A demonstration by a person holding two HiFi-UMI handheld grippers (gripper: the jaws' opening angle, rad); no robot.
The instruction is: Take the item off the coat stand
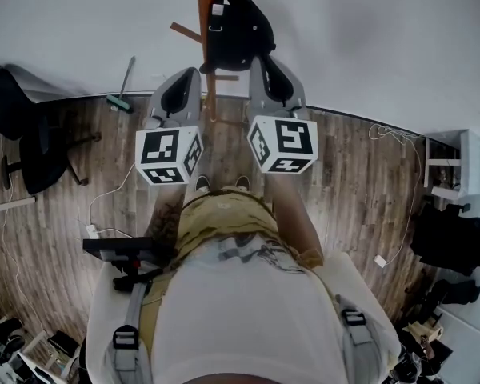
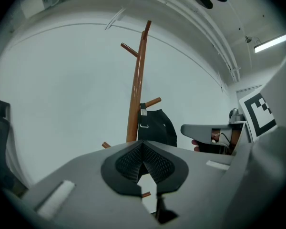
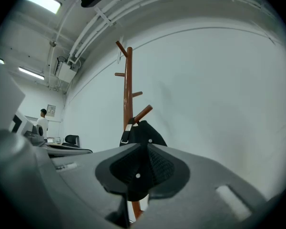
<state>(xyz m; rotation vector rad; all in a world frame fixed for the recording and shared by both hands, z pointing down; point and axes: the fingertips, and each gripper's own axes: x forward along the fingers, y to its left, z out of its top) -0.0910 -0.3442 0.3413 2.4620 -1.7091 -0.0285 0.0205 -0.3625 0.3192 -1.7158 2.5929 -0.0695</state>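
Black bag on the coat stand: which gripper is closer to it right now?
Right. The right gripper is aimed straight at the bag, close in front of it; the left gripper sits farther off, left of the pole.

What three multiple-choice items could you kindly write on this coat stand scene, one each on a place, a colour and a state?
1. Where is the black bag?
A on a peg of the coat stand
B on the office chair
C on the floor

2. The stand's pole is:
A white
B brown
C blue

3. The stand is:
A toppled
B dismantled
C upright

Answers:
1 A, the bag hangs under a peg beside the pole.
2 B, the pole shows wood-brown against the white wall.
3 C, it stands straight in the right gripper view.
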